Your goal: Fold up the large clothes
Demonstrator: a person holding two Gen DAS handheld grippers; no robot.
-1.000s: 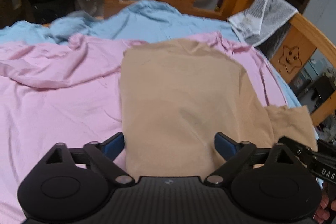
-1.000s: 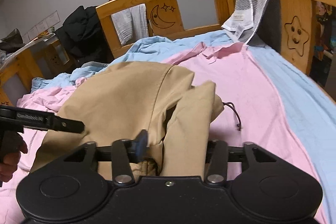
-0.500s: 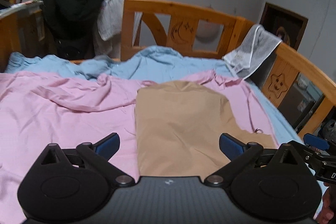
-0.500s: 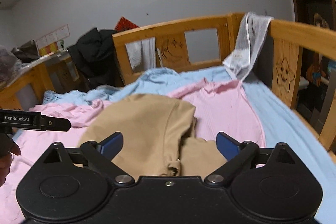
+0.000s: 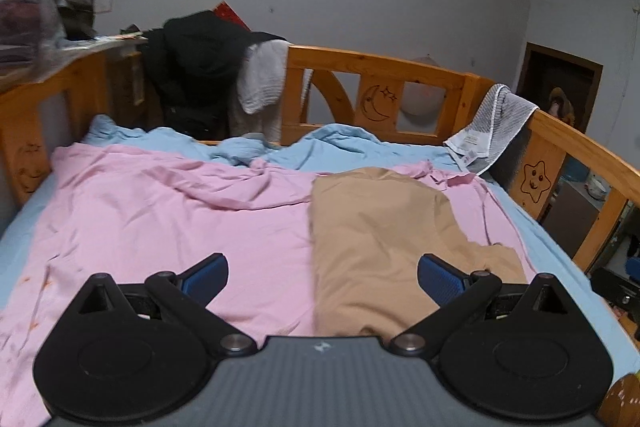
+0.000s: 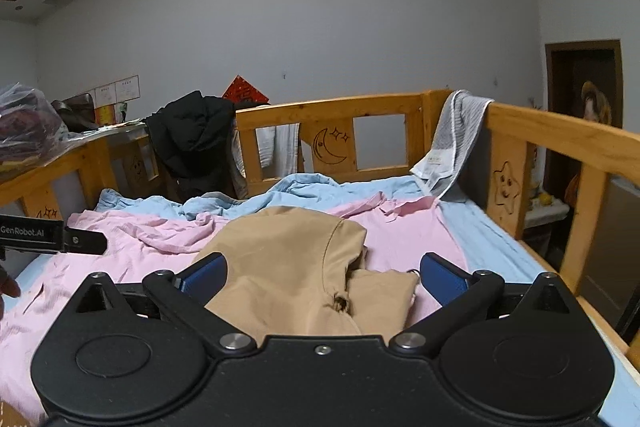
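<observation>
Tan fabric garment [image 5: 384, 243], folded into a long panel, is seen lying on the pink sheet [image 5: 168, 223] right of centre, one flap jutting toward the lower right. The left gripper [image 5: 322, 277] is held with fingers spread and empty; the right gripper [image 6: 322, 277] is opening, nothing pinched between its fingers. If the jutting flap is left untucked, a lopsided fold is likely, and loose cloth may be dragged.

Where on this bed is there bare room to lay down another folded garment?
The widest free patch is the pink sheet left of the tan garment, bordered behind by the bunched blue sheet. A narrow pink strip lies between the garment and the right rail. The far rail is crowded with hanging clothes.
</observation>
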